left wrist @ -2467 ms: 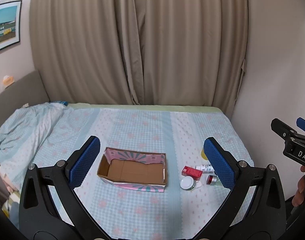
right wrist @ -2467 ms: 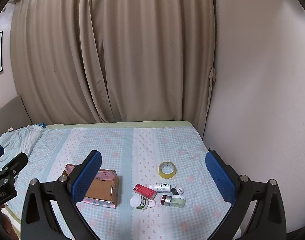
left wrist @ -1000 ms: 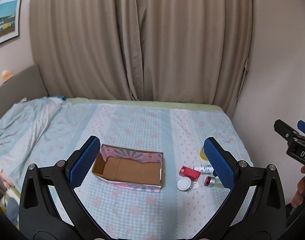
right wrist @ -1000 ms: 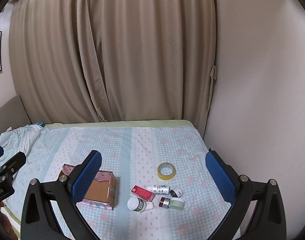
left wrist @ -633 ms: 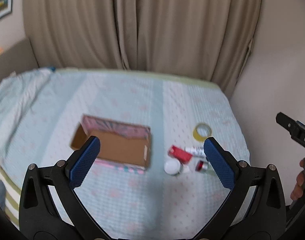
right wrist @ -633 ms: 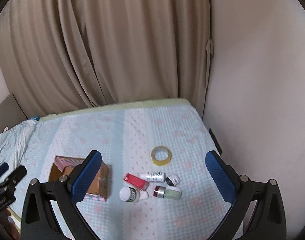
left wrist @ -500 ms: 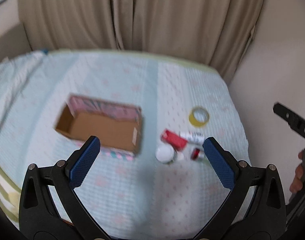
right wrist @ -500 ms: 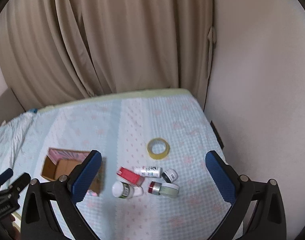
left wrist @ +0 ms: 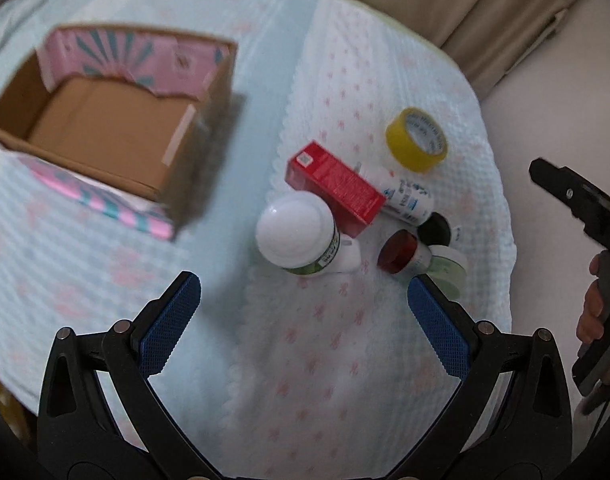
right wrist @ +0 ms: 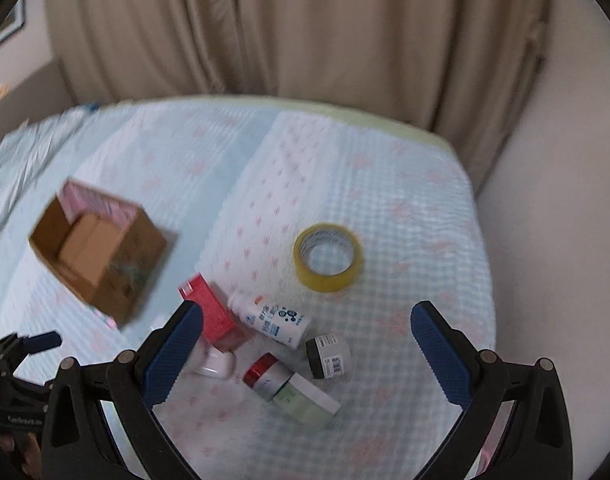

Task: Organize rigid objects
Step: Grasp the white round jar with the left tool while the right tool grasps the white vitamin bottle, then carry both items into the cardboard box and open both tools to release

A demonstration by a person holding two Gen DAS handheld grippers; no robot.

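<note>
A bed (left wrist: 345, 360) covered in a pale blue-and-white checked spread with pink motifs carries everything, with beige curtains (right wrist: 305, 40) hanging behind it. Largest of the things on it is one open cardboard box (left wrist: 105, 120), pink and teal printed on its outside and on one inner flap, showing only its bare brown floor inside. To its right lies a loose cluster of seven smaller things. One yellow tape roll (right wrist: 328, 257) lies flat, apart from the rest, with printing on its inner core too small to read. One white-capped bottle with a green-edged label (left wrist: 297, 236) touches one red carton (left wrist: 334, 187) bearing a small square code on its end. One white bottle on its side (right wrist: 273, 321) has blue lettering that cannot be made out. One pale green jar (right wrist: 307, 399) lies against one red-capped vial (right wrist: 265, 372), and one small black-lidded pot (right wrist: 328, 356) carries a barcode label. The left claw (left wrist: 303, 322) hovers wide open above the spread, just short of the cluster, gripping nothing. The right claw (right wrist: 305, 354) is likewise spread wide and unladen, framing the small containers from above.
</note>
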